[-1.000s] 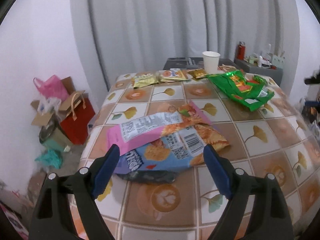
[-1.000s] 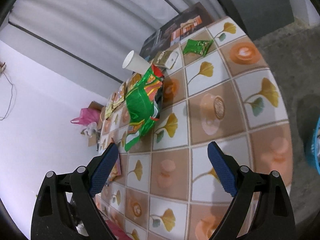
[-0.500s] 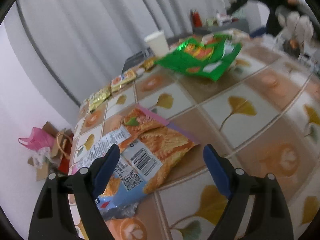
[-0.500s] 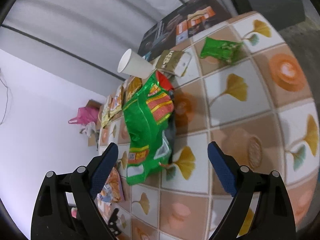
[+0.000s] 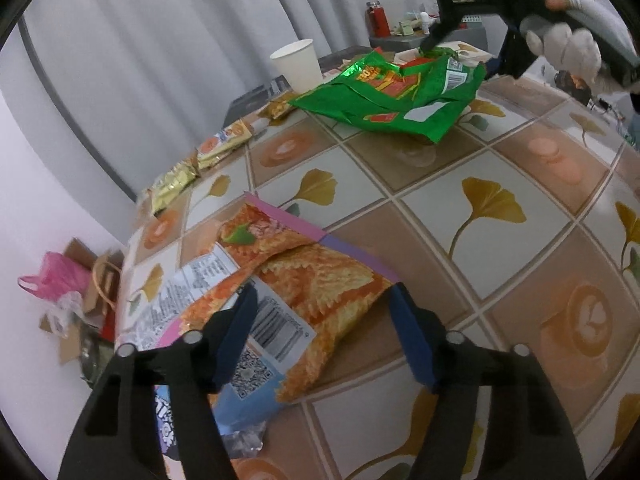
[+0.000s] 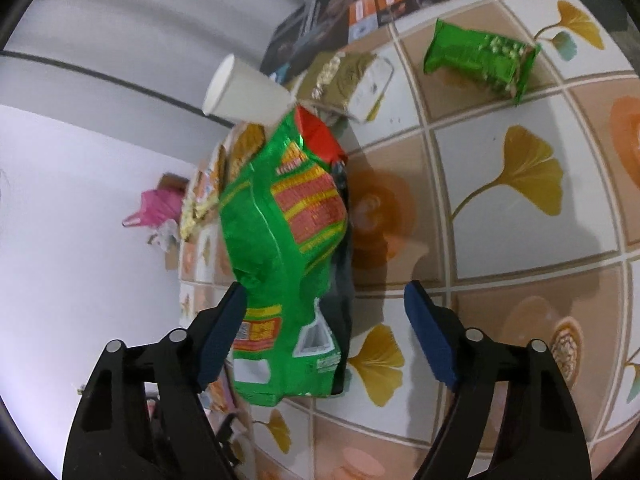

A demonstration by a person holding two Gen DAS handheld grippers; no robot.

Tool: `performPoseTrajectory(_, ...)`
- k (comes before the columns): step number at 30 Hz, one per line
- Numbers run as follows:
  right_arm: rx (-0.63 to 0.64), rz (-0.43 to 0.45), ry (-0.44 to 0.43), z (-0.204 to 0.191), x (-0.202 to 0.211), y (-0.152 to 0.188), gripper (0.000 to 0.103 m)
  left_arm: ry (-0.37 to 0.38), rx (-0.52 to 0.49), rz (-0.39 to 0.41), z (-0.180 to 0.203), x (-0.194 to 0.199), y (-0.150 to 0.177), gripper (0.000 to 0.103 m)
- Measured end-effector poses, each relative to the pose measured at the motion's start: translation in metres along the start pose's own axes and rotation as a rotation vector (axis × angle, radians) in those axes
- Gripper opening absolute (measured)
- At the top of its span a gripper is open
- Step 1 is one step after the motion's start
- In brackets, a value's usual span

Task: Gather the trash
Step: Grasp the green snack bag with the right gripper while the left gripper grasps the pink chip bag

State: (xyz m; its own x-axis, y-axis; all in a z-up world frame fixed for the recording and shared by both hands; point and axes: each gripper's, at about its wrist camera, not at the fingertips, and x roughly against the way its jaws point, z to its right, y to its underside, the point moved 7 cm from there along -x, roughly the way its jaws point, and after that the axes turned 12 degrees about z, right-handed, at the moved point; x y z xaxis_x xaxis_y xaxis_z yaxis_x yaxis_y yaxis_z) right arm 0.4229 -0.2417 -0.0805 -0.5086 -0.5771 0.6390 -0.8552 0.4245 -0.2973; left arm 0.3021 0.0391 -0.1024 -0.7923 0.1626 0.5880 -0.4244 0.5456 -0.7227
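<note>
**Both grippers spread wide over snack bags on the tiled table**

The left gripper [image 5: 320, 320] is hovering low over the near part of the table [image 5: 500, 160], its blue-padded fingers spread wide and gripping nothing. The orange chip bag [image 5: 304, 280] is lying flat and crumpled between and just beyond those fingers, its barcode panel facing up and a pink strip running along its far edge; a blue wrapper [image 5: 240, 404] is peeking out from beneath it.

The right gripper [image 6: 326, 332] is reaching in from the far side of the table, held in a gloved hand [image 5: 568, 46] in the left wrist view. Its fingers are also standing wide apart and holding nothing. The green snack bag [image 6: 288, 248] is lying puffed and creased, with red and yellow print, its near end sitting between the right fingers, closer to the left-hand one; whether it is touching that pad I cannot tell.

A white paper cup [image 6: 244, 92] is standing just beyond the green bag, and a small green packet [image 6: 480, 60] is lying well apart from it.
</note>
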Motion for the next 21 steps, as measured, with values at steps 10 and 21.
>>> performPoseTrajectory(10, 0.05, -0.041, 0.043, 0.002, -0.006, 0.011, 0.033, 0.029, 0.088, -0.017, -0.006, -0.004, 0.003, 0.021)
performPoseTrajectory(21, -0.002, -0.057, -0.05, 0.006, 0.01, 0.028, 0.004, -0.014, 0.147, 0.049, -0.022, 0.017, -0.006, 0.016)
